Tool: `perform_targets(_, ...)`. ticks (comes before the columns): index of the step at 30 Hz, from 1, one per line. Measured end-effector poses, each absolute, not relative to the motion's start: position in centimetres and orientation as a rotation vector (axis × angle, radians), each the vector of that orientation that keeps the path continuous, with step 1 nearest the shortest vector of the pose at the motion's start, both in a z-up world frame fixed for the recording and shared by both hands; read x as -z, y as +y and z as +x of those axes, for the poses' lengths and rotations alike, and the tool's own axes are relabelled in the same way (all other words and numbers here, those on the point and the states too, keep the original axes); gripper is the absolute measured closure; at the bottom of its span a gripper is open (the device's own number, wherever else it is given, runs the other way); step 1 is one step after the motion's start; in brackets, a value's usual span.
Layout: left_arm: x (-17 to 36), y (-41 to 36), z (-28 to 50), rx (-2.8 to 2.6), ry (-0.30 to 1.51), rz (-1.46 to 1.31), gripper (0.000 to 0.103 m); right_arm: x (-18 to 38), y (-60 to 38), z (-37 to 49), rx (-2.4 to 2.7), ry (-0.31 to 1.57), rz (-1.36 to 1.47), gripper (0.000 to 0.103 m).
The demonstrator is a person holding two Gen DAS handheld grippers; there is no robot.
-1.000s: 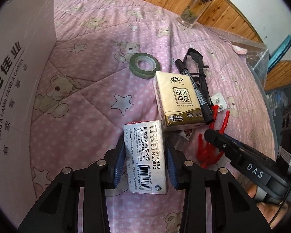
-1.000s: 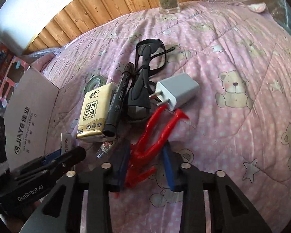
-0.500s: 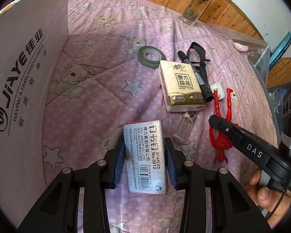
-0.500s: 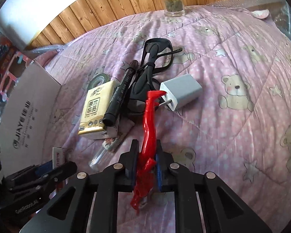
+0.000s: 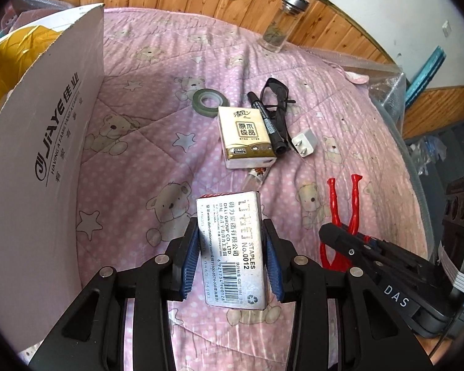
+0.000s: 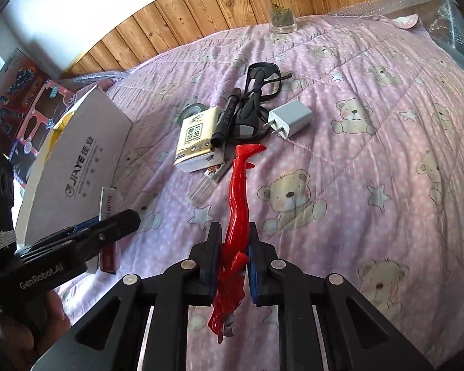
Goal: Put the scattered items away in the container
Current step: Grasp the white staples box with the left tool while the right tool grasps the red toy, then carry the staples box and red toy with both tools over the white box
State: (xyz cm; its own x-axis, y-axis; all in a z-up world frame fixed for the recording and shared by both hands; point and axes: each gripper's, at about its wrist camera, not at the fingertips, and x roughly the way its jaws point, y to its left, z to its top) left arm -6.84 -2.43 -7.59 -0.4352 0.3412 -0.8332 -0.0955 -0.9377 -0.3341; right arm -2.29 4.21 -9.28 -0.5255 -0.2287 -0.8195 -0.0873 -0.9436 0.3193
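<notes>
Nearest, left tongs (image 5: 232, 256) clamped across the short sides of the staples box (image 5: 230, 247), barcode face up, held clear of the quilt so as to be carried whole toward the cardboard box (image 5: 46, 142) standing open at the left edge. Beside them, right tongs (image 6: 233, 258) pinched together on the red pliers (image 6: 236, 216) near the joint, handles closed into one line and pointing away, tip hanging toward the camera; a grip near the pivot likely chosen to keep the tool from swinging.

Farther out on the bed quilt (image 6: 386, 123), still to be gathered: a small clear vial (image 6: 205, 182) just in front of the tissue pack (image 5: 246, 134), a black marker (image 5: 267, 123) lying against the pack's right side, a white charger plug (image 6: 290, 117) just beside a black cable (image 6: 256, 105), a green tape roll (image 5: 208, 102) beyond the pack. At the far edge, by the wooden wall, a glass bottle (image 5: 278, 24) standing upright.

Compared with a second earlier: staples box and pliers both lifted off the quilt and drawn back, scattered pile now smaller in view, vial uncovered. Pliers handles, splayed and flat then, now squeezed together between closed pads. Container flap seen from higher, yellow lining showing over its rim.
</notes>
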Motion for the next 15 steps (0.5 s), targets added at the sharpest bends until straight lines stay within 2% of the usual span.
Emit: perform_targets(15, 2.9, -4.3, -2.0, -2.445, -0.411, -1.383, 0.063, 2.2, 0.9, 2.9, 2.647, -0.491, 1.282, 0.087)
